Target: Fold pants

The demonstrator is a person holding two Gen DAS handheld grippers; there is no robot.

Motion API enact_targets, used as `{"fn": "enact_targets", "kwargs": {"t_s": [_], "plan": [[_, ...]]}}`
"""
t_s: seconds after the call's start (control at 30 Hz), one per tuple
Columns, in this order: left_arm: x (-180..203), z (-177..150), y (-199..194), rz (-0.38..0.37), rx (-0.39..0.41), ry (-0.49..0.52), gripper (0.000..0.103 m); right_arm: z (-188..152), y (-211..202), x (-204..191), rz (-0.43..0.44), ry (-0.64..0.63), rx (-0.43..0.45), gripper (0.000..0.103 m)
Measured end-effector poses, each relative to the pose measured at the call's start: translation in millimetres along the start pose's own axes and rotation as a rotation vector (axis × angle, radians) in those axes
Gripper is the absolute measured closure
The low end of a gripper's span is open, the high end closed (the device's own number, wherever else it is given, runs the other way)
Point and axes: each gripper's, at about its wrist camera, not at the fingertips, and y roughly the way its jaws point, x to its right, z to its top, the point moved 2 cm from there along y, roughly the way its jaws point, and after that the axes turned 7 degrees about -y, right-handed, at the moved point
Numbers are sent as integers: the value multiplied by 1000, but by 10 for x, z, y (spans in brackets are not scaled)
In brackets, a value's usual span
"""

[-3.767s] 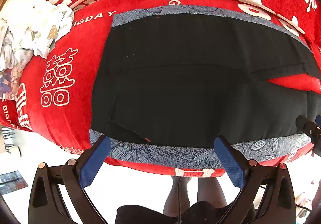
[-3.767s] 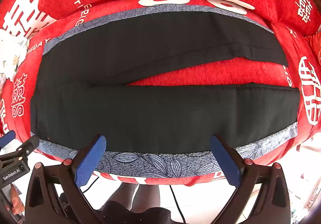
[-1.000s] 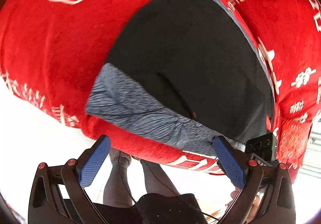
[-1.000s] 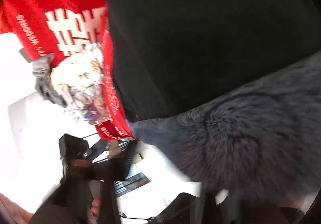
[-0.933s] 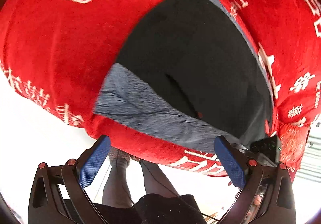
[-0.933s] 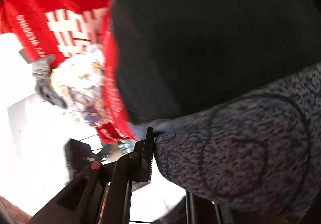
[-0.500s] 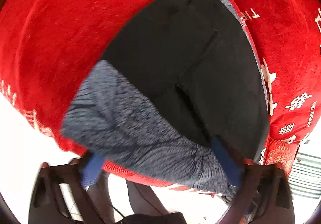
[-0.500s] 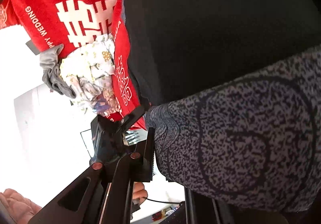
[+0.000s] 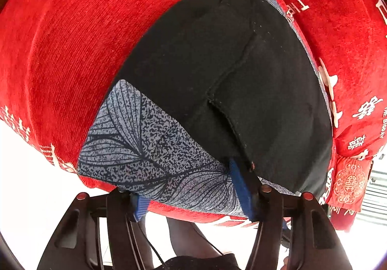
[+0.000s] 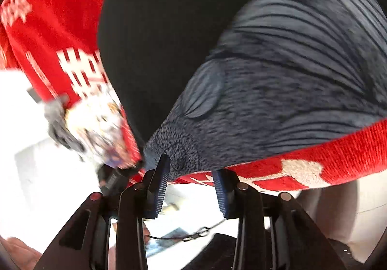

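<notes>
The black pants (image 9: 229,71) lie flat on a grey leaf-print cloth (image 9: 145,149) over a red blanket. My left gripper (image 9: 191,187) has its blue pads half closed around the near edge of the leaf-print cloth, with the right pad (image 9: 239,185) at the pants' corner seam. In the right wrist view the pants (image 10: 154,35) fill the upper middle. My right gripper (image 10: 191,187) has its jaws narrowed at the corner of the leaf-print cloth (image 10: 290,76), the left pad (image 10: 160,180) touching it. The view is blurred.
The red blanket with white characters (image 9: 60,47) covers the whole surface and hangs over the front edge. A pile of pale printed fabric (image 10: 96,122) lies at the blanket's edge. White floor and a person's legs (image 9: 183,238) are below.
Both grippers have moved in to the near edge of the cloth and pants. Their jaws, wide open earlier, have narrowed around the fabric edge. The right view has swung sideways.
</notes>
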Motion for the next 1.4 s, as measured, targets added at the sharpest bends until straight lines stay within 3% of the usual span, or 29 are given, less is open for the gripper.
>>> {"fn": "enact_targets", "kwargs": {"t_s": [0.03, 0.07, 0.1, 0.23, 0.33, 0.5, 0.67, 0.77, 0.8, 0.83, 0.87, 0.9, 1.07, 1.17, 1.23, 1.3, 1.33, 1.37, 1.4], "plan": [[12, -5, -17, 0, 1, 6, 49, -11, 13, 25, 27, 34, 12, 64], [50, -9, -15, -8, -4, 15, 59, -19, 14, 32, 37, 59, 31, 78], [94, -13, -21, -14, -10, 23, 63, -23, -13, 5, 30, 61, 53, 99], [213, -6, -202, -4, -1, 56, 70, -9, -150, -354, 3, -23, 78, 99], [367, 52, -463, -47, 42, 66, 70, 145, -273, -803, -25, -140, 74, 99], [859, 311, -846, -93, 178, 137, 70, 639, -355, -1398, -23, -273, 69, 99], [1370, 859, -794, -94, 282, 190, 67, 1356, -316, -1844, -64, -376, 31, 99], [1664, 1269, -566, -31, 340, 210, 65, 1847, -156, -1989, -89, -394, 0, 99], [1721, 1370, -493, -10, 348, 214, 61, 1990, -108, -1992, -95, -392, -10, 99], [1750, 1483, -400, 25, 360, 213, 53, 2140, -43, -1987, -106, -389, -21, 99], [1782, 1589, -304, 76, 388, 207, 37, 2310, 41, -1966, -120, -384, -31, 99], [1787, 1700, -209, 119, 415, 196, 28, 2457, 110, -1925, -127, -374, -39, 98], [1674, 2052, 210, 236, 388, 122, 28, 2870, 479, -1620, -223, -350, -87, 95], [1707, 2066, 207, 285, 389, 120, 28, 2922, 523, -1605, -210, -329, -87, 95], [1781, 2023, 62, 326, 420, 135, 28, 2875, 486, -1677, -218, -349, -97, 88], [1887, 1955, -133, 365, 450, 162, 28, 2822, 397, -1819, -211, -397, -101, 51], [1937, 1924, -203, 381, 458, 177, 28, 2790, 292, -1913, -191, -419, -94, 40], [2003, 1869, -274, 397, 462, 202, 28, 2762, 184, -1970, -186, -429, -83, 31], [2097, 1797, -311, 401, 457, 232, 28, 2748, 101, -1989, -182, -438, -77, 31]]}}
